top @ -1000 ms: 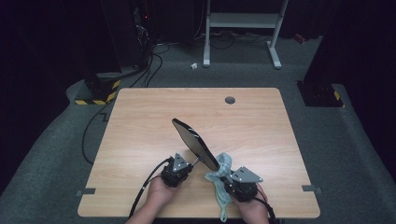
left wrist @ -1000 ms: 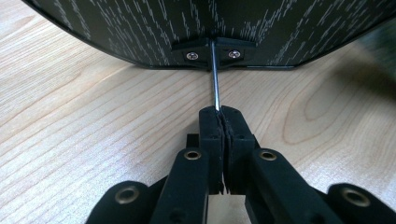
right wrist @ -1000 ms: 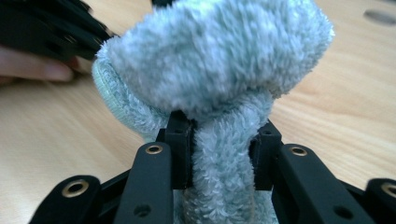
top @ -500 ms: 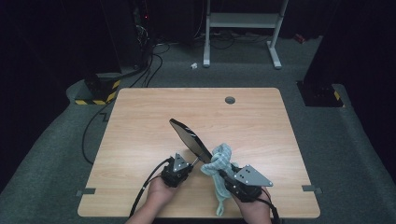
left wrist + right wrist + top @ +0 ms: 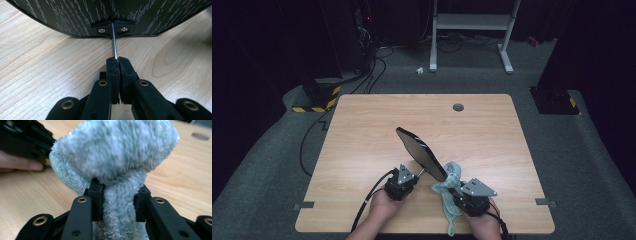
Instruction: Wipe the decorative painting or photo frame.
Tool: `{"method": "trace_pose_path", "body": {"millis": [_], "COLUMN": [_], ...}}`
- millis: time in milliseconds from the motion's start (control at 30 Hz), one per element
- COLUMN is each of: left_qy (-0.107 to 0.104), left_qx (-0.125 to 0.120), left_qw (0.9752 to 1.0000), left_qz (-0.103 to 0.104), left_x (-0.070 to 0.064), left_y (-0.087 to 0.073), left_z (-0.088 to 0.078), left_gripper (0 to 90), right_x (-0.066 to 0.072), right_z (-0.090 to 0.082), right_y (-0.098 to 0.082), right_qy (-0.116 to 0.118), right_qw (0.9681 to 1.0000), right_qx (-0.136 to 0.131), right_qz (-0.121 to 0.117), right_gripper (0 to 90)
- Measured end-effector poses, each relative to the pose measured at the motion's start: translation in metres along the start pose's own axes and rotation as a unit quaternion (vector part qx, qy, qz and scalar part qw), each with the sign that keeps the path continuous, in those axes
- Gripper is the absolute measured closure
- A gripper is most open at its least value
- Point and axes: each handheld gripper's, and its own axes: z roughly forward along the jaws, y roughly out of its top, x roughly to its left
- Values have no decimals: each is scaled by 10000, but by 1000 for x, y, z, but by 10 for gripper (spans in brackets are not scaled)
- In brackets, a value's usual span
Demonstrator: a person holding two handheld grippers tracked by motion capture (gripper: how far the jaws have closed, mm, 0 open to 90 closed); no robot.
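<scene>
The left gripper (image 5: 117,60) is closed tight on the thin bright metal stem (image 5: 114,41) of a flat, dark, rounded-oblong panel with a pale streaked wood-grain back (image 5: 107,11); in the high view the panel (image 5: 422,152) stands tilted over the light wooden table (image 5: 362,130), near its front edge. The right gripper (image 5: 117,195) is clamped on a fluffy pale teal microfibre cloth (image 5: 117,152), whose bunched head, seen from above, (image 5: 451,175) lies just beside the panel's lower right edge.

The panel looks stiff and light, but its smooth face would likely be slippery and easily marked, so the stem is the sensible hold (though so thin a rod may let the panel twist under sideways pressure). The cloth is soft and limp; gripped at its gathered neck, the loose head can give and follow the surface.
</scene>
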Motion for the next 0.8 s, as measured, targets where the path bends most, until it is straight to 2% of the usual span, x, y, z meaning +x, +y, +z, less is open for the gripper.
{"method": "trace_pose_path", "body": {"millis": [200,267,367,500,600,800], "left_qy": [9,17,15,18,13,-66], "left_qx": [0,-3,-1,-13,-12,11], "left_qw": [10000,10000,10000,10000,10000,10000], "left_qz": [7,14,15,9,17,-67], "left_x": [0,0,0,0,0,0], "left_y": [0,0,0,0,0,0], "left_z": [0,0,0,0,0,1], "left_gripper": [877,876,876,878,878,872], "right_x": [-9,-10,-9,-6,-2,8], "right_z": [28,33,29,13,-4,-30], "right_y": [-8,-10,-9,-5,2,32], "right_qy": [150,179,126,85,71,49], "right_qw": [9984,9980,9984,9995,9999,9974], "right_qx": [509,546,514,264,-31,-709], "right_qz": [207,275,220,122,121,-108], "right_gripper": [671,671,672,672,672,669]}}
